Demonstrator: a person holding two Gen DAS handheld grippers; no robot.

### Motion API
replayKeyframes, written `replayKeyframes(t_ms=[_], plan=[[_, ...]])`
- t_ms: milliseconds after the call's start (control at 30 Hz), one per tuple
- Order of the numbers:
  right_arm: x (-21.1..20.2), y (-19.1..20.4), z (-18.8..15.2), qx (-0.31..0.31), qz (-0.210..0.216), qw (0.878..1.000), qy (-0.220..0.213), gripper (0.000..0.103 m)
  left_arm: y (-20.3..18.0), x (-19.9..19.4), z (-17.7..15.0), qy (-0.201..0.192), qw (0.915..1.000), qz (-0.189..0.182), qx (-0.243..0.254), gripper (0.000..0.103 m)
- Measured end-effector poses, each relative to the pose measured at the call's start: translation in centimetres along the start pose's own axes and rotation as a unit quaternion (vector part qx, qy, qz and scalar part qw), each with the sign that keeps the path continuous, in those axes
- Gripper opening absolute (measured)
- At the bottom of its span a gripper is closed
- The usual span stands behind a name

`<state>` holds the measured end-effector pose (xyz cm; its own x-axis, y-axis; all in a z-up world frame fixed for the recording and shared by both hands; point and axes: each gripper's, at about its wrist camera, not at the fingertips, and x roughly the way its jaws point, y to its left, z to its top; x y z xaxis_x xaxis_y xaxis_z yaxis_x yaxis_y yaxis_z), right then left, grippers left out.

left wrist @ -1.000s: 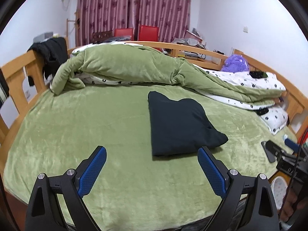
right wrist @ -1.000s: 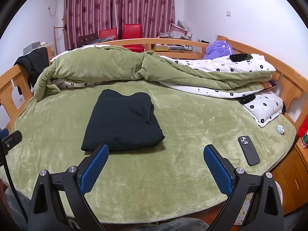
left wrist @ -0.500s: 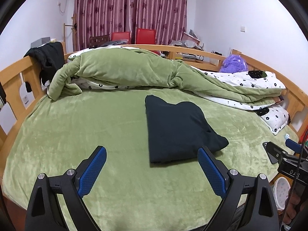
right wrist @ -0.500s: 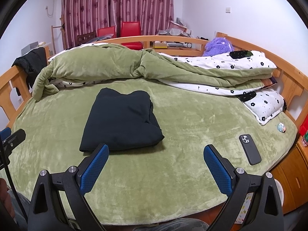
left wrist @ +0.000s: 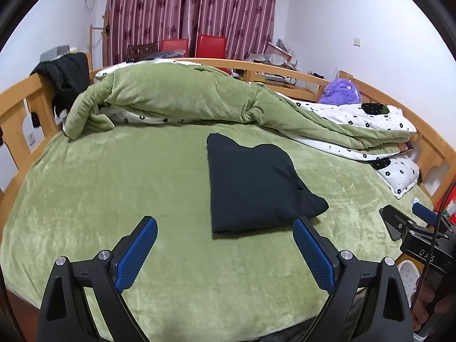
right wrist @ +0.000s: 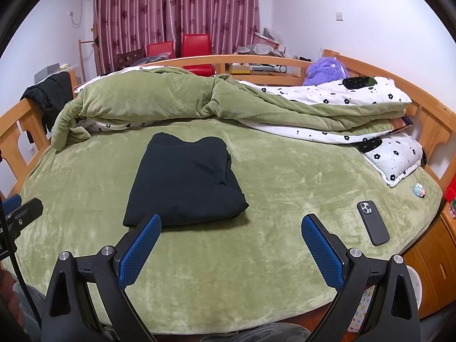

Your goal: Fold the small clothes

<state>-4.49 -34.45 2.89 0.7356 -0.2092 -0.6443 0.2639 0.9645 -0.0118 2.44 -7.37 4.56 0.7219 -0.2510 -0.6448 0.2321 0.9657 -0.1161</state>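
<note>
Beyond both spread tools (left wrist: 225, 245), folded garment (left wrist: 256, 188).

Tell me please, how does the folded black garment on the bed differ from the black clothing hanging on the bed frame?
The folded black garment lies flat on the green bed cover, while the black clothing hangs over the wooden bed frame. The garment is a neat, smooth rectangle; the clothing is bunched and shapeless. The garment lies near both open tongs; the clothing is far off at the left corner. Both are black fabric.
</note>
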Motion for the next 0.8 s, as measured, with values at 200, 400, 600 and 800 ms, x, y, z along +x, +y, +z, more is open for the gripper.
replayKeyframes(t_ms=[200, 400, 600, 800], plan=[[-0.2, 0.6, 0.2, 0.002, 0.007, 1.000, 0.000, 0.098, 1.7, 0.0, -0.2, -0.009, 0.9992, 0.007, -0.039, 0.101], [-0.6, 1.2, 0.3, -0.001, 0.013, 1.000, -0.004, 0.098, 1.8, 0.3, -0.6, 0.005, 0.9988, 0.037, -0.031, 0.101], [-1.0, 1.5, 0.2, 0.000, 0.016, 1.000, -0.005, 0.098, 1.9, -0.1, -1.1, 0.001, 0.9986, 0.047, -0.025, 0.101], [-1.6, 1.9, -0.1, -0.006, 0.007, 1.000, -0.012, 0.098, 2.0, -0.7, -1.1, -0.001, 0.9989, 0.042, -0.022, 0.101]])
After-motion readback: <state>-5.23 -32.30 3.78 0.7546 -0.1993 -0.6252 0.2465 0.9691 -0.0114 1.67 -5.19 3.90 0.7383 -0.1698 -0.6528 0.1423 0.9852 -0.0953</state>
